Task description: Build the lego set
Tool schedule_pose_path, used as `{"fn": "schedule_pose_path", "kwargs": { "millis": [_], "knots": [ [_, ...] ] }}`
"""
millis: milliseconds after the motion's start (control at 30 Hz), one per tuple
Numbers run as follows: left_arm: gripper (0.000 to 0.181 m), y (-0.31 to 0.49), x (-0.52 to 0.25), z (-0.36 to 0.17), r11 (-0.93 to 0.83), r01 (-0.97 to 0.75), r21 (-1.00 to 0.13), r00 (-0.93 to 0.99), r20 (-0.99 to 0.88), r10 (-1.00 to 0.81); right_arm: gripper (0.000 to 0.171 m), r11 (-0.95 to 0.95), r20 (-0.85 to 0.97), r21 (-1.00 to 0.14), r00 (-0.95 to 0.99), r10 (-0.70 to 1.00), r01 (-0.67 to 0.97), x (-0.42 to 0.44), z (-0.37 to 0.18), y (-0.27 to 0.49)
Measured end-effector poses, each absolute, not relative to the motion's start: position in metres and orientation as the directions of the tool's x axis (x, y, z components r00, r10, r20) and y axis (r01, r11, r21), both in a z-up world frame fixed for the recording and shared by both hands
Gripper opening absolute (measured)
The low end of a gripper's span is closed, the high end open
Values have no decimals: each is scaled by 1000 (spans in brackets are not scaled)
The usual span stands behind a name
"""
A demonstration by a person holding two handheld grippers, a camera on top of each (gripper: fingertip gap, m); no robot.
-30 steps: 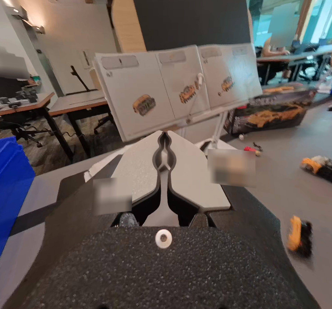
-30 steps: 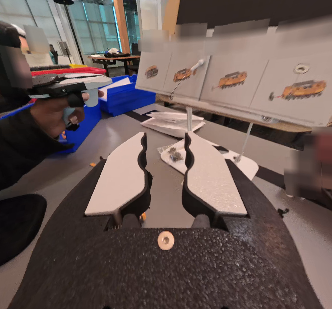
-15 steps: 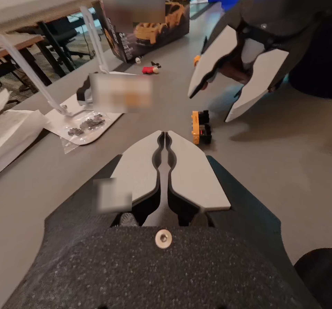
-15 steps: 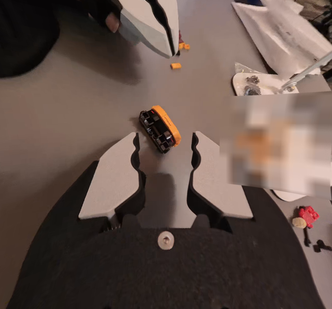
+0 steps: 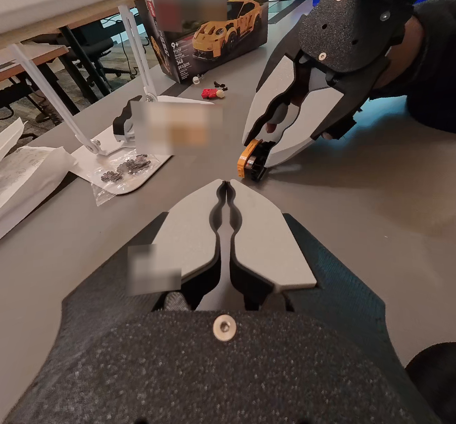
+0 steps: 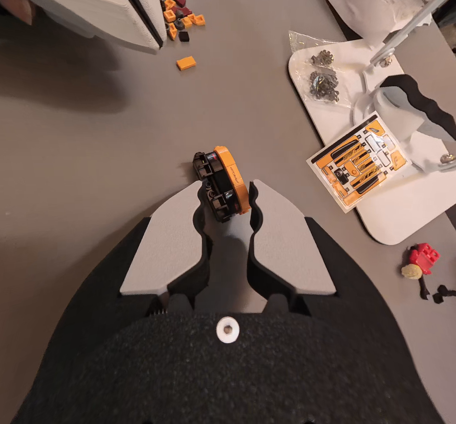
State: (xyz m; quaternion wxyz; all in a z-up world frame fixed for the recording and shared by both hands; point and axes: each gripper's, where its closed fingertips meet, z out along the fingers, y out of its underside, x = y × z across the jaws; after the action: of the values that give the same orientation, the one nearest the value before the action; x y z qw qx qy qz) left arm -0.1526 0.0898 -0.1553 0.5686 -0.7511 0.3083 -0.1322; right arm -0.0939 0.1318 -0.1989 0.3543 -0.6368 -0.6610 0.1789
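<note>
One small orange-and-black brick sub-assembly (image 6: 220,185) lies on its side on the grey surface (image 6: 123,140), near its middle, and it sits between the tips of my right gripper (image 6: 225,186). My right jaws are spread around it; the left tip looks to be touching its black side, while a thin gap shows beside the orange face, so I have not clamped it. In the left wrist view the same assembly (image 5: 251,163) lies under the right gripper (image 5: 264,155), which slants down steeply from the far right, held by my gloved hand (image 5: 424,61).

My left gripper (image 5: 226,182) hovers low over the bare surface, just near of the assembly, its jaws pressed together with nothing between them.

To the far left I count one loose flat orange tile (image 6: 186,63) and, beyond it, a small heap of orange, dark red and black pieces (image 6: 181,14), too jumbled to count. To the right, one white stand base (image 6: 394,219) carries one clear bag of dark grey parts (image 6: 322,79) and one orange-and-black sticker sheet (image 6: 355,165). Near right lies one red minifigure torso with a pale head (image 6: 419,261). At the far edge stands one set box picturing a yellow sports car (image 5: 214,29); it bears printing, as do the sticker sheet and the assembly's orange face.
</note>
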Motion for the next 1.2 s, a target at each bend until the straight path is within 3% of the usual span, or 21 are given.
{"fn": "schedule_pose_path", "kwargs": {
  "millis": [33, 233, 367, 533, 633, 733, 800, 933, 1200],
  "knots": [
    [0, 90, -153, -155, -165, -310, -936, 777, -150, -612, 33, 101, 224, -694, 80, 971, 713, -95, -199, 131],
    [0, 91, -155, -155, -166, -299, -940, 783, -143, -605, 29, 9, 216, -701, 200, 956, 713, -94, -198, 133],
    [0, 92, -159, -152, -159, -278, -947, 800, -136, -584, 47, 17, 215, -748, 218, 952, 663, -97, -187, 132],
    [0, 98, -177, -140, -137, -198, -971, 859, -104, -501, 48, 74, 183, -946, 331, 926, 317, -94, -115, 148],
    [0, 102, -191, -129, -108, -163, -981, 898, -102, -428, 32, 98, 149, -985, 431, 890, 138, -79, -80, 161],
    [0, 104, -203, -118, -69, -159, -985, 929, -126, -348, 0, 124, 136, -991, 493, 859, 56, -68, -64, 167],
    [0, 105, -210, -110, -45, -166, -985, 947, -146, -286, 0, 132, 135, -990, 508, 851, 43, -66, -61, 168],
    [0, 118, -228, -65, 38, -188, -981, 975, -191, -116, 0, 136, 142, -990, 500, 854, 48, -68, -62, 165],
    [0, 190, -282, 53, 181, -117, -976, 982, -87, 166, 0, 199, 214, -976, 492, 844, 84, -69, -67, 162]
  ]
}}
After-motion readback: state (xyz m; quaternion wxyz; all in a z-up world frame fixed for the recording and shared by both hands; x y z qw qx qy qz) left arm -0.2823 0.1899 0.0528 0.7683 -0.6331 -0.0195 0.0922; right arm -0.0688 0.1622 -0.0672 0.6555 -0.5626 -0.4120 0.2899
